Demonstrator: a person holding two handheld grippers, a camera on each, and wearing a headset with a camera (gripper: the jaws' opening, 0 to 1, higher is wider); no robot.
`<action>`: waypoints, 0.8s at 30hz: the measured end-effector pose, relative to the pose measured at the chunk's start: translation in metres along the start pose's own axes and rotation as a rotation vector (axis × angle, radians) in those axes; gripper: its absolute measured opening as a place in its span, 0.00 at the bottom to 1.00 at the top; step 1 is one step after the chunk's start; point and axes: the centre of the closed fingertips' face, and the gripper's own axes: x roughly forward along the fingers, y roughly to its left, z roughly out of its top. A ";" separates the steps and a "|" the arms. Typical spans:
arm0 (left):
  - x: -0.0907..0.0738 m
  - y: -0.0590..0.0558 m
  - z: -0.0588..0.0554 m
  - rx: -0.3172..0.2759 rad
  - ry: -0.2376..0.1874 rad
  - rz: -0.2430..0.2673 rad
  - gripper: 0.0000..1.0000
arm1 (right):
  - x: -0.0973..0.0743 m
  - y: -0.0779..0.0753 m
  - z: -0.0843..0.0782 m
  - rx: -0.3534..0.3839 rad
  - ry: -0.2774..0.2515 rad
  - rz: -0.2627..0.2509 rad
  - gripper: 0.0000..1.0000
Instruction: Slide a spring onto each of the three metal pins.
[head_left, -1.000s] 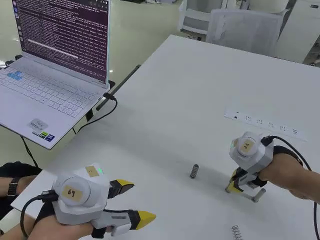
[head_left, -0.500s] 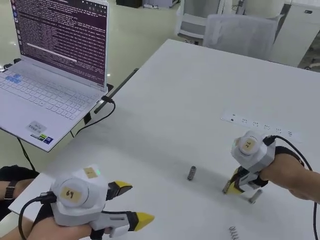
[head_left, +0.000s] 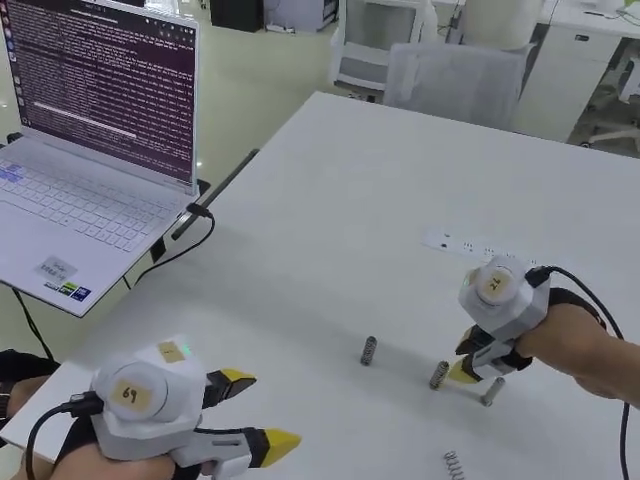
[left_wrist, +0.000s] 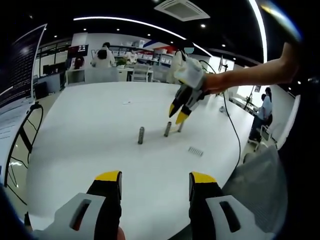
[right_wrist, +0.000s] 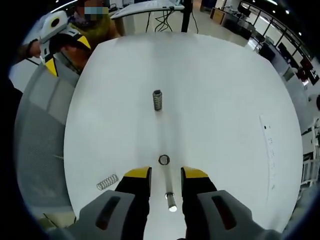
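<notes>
Left hand-held gripper: nearest the viewer, jaws spread wide and empty over the white tabletop. A loose spring lies flat on the near side of the right hand-held gripper, whose jaws stand parted and grasp nothing. A bare metal pin stands upright in the gap between those jaws. A spring-sleeved pin stands just beyond their tips. A second sleeved pin stands farther along, well apart from both grippers. An open laptop sits at far left.
</notes>
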 end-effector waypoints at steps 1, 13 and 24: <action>0.000 -0.001 0.000 0.001 0.000 -0.002 0.49 | -0.002 0.000 0.000 0.002 -0.005 -0.003 0.22; 0.001 -0.006 0.006 0.012 -0.012 -0.016 0.50 | -0.018 0.004 -0.007 0.096 -0.073 -0.033 0.24; 0.000 -0.006 0.008 0.016 -0.007 -0.028 0.52 | -0.029 0.012 -0.012 0.247 -0.203 -0.039 0.30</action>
